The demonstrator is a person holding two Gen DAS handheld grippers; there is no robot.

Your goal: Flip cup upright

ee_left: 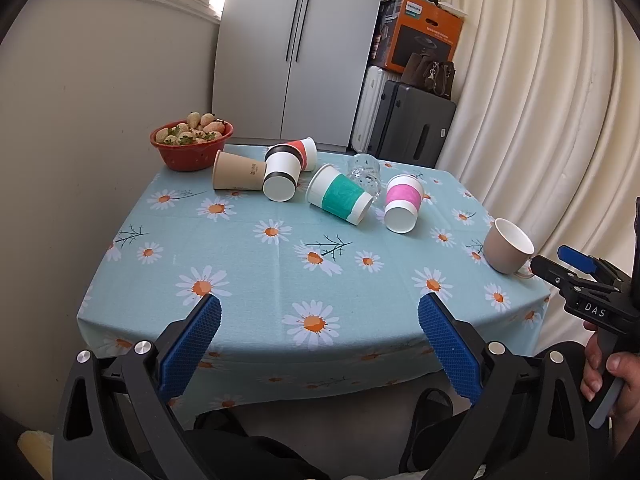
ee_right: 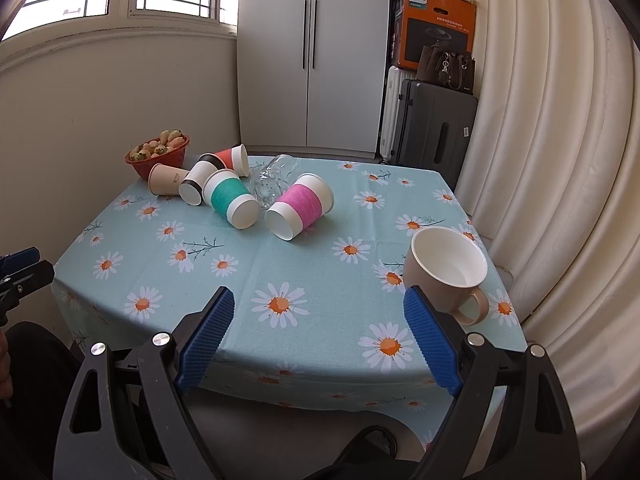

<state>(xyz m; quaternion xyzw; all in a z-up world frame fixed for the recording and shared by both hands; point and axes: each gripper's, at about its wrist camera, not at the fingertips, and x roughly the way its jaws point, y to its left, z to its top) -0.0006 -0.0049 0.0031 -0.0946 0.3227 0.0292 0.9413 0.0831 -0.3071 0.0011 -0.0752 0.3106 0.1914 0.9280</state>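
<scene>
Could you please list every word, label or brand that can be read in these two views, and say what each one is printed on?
"PHILIPS": on the orange box stacked above the suitcases, by the cabinet.
"DAS": on the black body of the right gripper, seen from the left wrist view.
Small white line under the brand on that box: too small to read.
Print on the brown paper cup: blurred, unreadable.
Sticker on the dark suitcase: unreadable.

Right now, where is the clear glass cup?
The clear glass cup lies on its side toward the table's far edge, between the green-banded paper cup and the pink-banded paper cup, in both wrist views.
</scene>
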